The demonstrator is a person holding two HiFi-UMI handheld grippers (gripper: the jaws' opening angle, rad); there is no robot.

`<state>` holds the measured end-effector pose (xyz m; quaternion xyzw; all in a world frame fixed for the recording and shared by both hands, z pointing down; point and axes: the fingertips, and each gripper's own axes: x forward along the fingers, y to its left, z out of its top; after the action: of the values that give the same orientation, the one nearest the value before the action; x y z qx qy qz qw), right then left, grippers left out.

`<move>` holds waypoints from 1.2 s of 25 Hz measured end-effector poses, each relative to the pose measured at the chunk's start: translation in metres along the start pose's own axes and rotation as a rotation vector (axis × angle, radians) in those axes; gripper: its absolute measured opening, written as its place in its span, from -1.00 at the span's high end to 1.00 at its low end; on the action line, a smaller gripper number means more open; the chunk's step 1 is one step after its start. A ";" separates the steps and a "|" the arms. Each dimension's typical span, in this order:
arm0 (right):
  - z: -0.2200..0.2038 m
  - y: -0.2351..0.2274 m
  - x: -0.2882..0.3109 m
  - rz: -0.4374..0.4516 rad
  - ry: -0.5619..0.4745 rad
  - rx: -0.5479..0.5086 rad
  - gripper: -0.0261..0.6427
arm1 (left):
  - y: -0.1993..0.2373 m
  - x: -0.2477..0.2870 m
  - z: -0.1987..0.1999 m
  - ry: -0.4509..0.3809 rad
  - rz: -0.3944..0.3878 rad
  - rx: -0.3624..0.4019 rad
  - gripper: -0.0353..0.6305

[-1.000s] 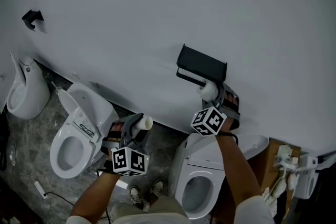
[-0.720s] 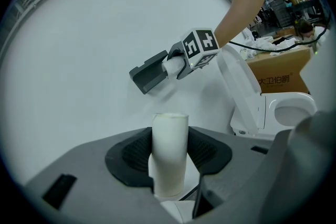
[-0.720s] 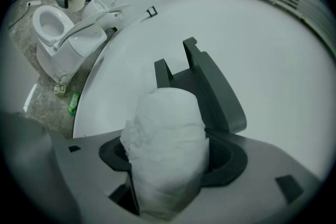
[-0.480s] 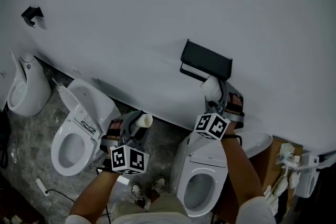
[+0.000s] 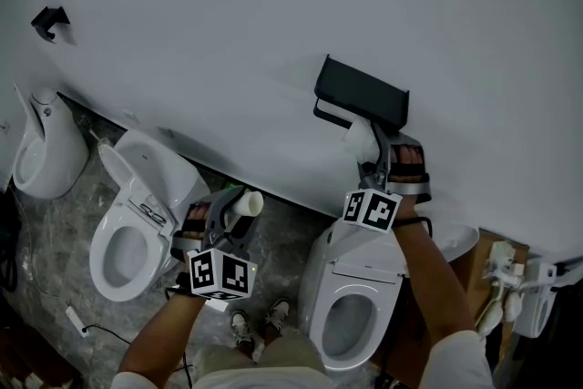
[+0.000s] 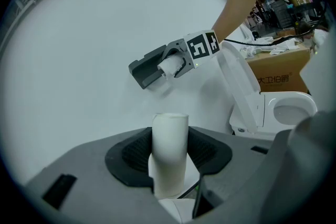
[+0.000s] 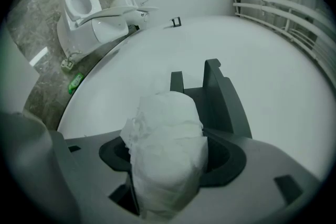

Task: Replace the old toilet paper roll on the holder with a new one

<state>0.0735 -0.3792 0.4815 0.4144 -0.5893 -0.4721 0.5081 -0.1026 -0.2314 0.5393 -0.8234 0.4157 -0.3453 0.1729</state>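
Note:
A black paper holder [image 5: 362,96] is fixed to the white wall. My right gripper [image 5: 367,150] is shut on a white toilet paper roll [image 5: 360,139], which sits right under the holder's bar. In the right gripper view the crumpled roll [image 7: 168,149] fills the jaws, with the holder [image 7: 212,94] just beyond it. My left gripper [image 5: 232,207] hangs lower at the left, away from the wall, shut on an empty cardboard tube [image 5: 248,203]. In the left gripper view the tube [image 6: 169,152] stands upright between the pads, and the right gripper's marker cube [image 6: 202,45] shows at the holder [image 6: 147,70].
A toilet with raised lid [image 5: 137,223] stands at the left and another toilet [image 5: 355,305] below my right arm. A white fixture [image 5: 41,155] is at the far left, under a black wall hook [image 5: 47,18]. A cardboard box [image 5: 483,282] sits at the right. A cable [image 5: 82,328] lies on the floor.
My right gripper has rolled about its own line with the white roll in it, staying just under the holder. The left gripper and its tube have kept still.

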 end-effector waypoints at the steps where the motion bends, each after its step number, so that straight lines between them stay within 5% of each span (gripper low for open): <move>1: 0.001 0.000 0.001 -0.004 -0.002 0.003 0.01 | 0.000 0.000 -0.001 0.002 0.000 -0.001 0.36; 13: 0.060 -0.002 0.011 -0.030 -0.093 0.073 0.02 | 0.012 -0.009 -0.011 0.020 0.032 -0.020 0.35; 30: 0.080 -0.005 0.019 -0.003 -0.111 0.128 0.02 | 0.011 -0.028 -0.027 0.055 0.062 -0.039 0.36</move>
<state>-0.0084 -0.3876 0.4775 0.4198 -0.6450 -0.4566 0.4464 -0.1398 -0.2159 0.5403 -0.8035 0.4523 -0.3543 0.1561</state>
